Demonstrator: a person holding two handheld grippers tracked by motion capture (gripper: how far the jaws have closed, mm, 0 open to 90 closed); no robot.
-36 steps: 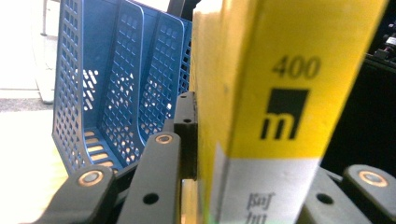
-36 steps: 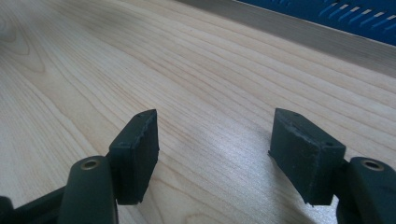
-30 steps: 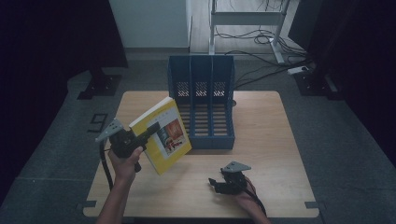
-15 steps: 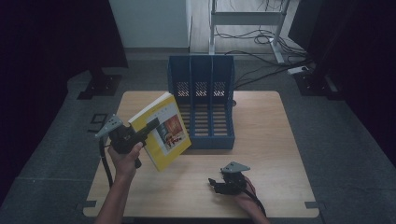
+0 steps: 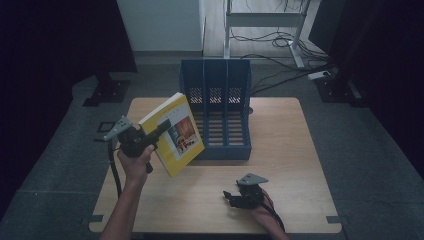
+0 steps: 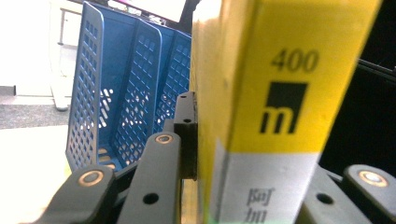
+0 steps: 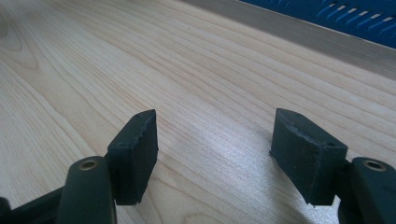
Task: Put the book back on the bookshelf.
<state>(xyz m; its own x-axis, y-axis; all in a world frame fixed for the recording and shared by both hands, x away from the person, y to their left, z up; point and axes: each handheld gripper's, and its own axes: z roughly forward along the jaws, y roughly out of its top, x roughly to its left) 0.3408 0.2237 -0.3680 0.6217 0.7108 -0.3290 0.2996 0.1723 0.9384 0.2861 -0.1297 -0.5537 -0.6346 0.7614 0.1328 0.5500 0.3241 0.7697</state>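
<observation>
Two claws: my left claw (image 5: 159,131) clamps the thick yellow paperback book (image 5: 175,132); right claw (image 5: 231,196) gapes on the counter (image 5: 300,150).
Rack: blue plastic three-slot file rack (image 5: 220,90) lies just right of the tilted book.

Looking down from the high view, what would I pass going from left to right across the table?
Left tool gripping the yellow book → blue file rack with three slots → right tool, a little nearer the person, resting empty on the wooden table.

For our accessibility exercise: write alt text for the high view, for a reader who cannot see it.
A person's left gripper holds a yellow book tilted above a wooden table, beside a blue three-slot file rack. The right gripper rests open on the table near its front edge.
</observation>
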